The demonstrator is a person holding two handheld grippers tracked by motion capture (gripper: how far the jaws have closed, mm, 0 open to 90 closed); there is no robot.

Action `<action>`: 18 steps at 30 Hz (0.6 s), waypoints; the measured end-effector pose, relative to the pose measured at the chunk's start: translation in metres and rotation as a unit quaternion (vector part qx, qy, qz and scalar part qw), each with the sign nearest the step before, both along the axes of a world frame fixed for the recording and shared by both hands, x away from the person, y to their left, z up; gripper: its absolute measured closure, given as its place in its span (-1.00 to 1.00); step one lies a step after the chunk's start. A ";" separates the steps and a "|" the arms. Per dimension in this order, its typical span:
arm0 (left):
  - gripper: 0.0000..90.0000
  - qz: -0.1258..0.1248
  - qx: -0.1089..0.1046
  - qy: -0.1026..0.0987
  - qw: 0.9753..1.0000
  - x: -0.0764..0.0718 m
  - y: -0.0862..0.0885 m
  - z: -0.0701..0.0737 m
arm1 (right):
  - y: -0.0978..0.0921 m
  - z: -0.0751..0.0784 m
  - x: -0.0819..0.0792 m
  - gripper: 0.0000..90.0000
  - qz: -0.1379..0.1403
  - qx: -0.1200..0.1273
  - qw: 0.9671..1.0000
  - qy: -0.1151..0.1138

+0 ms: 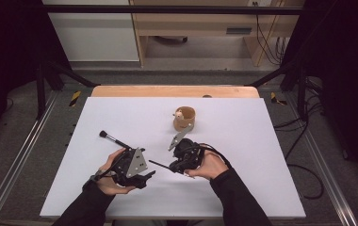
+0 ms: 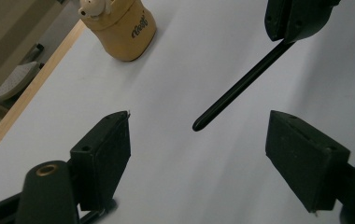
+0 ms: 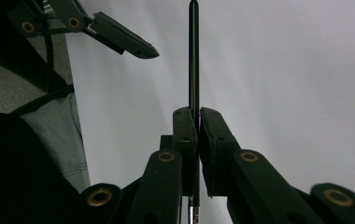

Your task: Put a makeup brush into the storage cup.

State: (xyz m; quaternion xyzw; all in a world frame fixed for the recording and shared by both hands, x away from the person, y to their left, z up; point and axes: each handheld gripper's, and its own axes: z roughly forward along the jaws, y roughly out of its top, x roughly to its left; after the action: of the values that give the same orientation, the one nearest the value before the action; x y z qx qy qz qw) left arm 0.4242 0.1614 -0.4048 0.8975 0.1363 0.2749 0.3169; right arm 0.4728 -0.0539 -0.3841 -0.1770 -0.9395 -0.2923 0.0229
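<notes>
Already the thin black stick (image 3: 194, 56) is clamped between the closed jaws of the right hand-held gripper (image 3: 197, 122), its free end reaching toward the left hand-held gripper (image 2: 198, 140), whose jaws stand wide apart around that tip without touching. A handover looks half done. Beyond both, a tan cup (image 1: 184, 118) stands empty-looking on the white surface (image 1: 262, 141), with a brush (image 1: 113, 139) just past the left one.

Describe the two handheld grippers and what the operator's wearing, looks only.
Both are black two-jaw units. The left gripper carries a grey three-cornered plate with small holes; its jaws are blocky black wedges. The right gripper has a similar grey plate, flat black jaw pads, brass-coloured pivot bushings, and a black cable looping over the hand. Both sleeves are long and black.
</notes>
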 end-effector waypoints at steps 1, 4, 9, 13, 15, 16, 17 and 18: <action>-0.50 -0.012 -0.001 0.010 1.000 0.000 -0.001 -0.001 | 0.001 0.000 0.000 0.91 0.001 -0.001 1.000 0.001; -0.44 -0.012 0.008 0.000 1.000 -0.001 -0.003 -0.002 | 0.003 -0.001 0.000 0.91 0.004 -0.002 1.000 0.002; -0.31 -0.015 0.027 -0.015 0.999 -0.002 -0.006 -0.005 | 0.005 -0.002 -0.001 0.91 0.000 -0.002 1.000 0.007; -0.19 -0.024 0.044 -0.029 0.998 -0.004 -0.010 -0.007 | 0.006 -0.003 0.000 0.91 0.009 -0.007 1.000 0.008; -0.13 -0.031 0.046 -0.034 0.998 -0.005 -0.013 -0.009 | 0.007 -0.003 0.000 0.91 0.006 -0.007 1.000 0.012; -0.10 -0.033 0.052 -0.036 0.997 -0.005 -0.014 -0.009 | 0.007 -0.004 0.000 0.91 0.008 -0.006 1.000 0.012; -0.08 -0.036 0.054 -0.040 0.997 -0.006 -0.015 -0.010 | 0.007 -0.005 0.000 0.91 0.009 -0.006 1.000 0.012; -0.05 -0.038 0.058 -0.042 0.997 -0.006 -0.016 -0.010 | 0.008 -0.005 0.000 0.91 0.010 -0.009 1.000 0.012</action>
State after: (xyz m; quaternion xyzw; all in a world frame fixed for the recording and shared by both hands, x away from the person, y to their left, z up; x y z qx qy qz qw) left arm 0.4179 0.1457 -0.4152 0.9067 0.0722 0.3071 0.2800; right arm 0.4729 -0.0462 -0.3888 -0.1718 -0.9435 -0.2812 0.0357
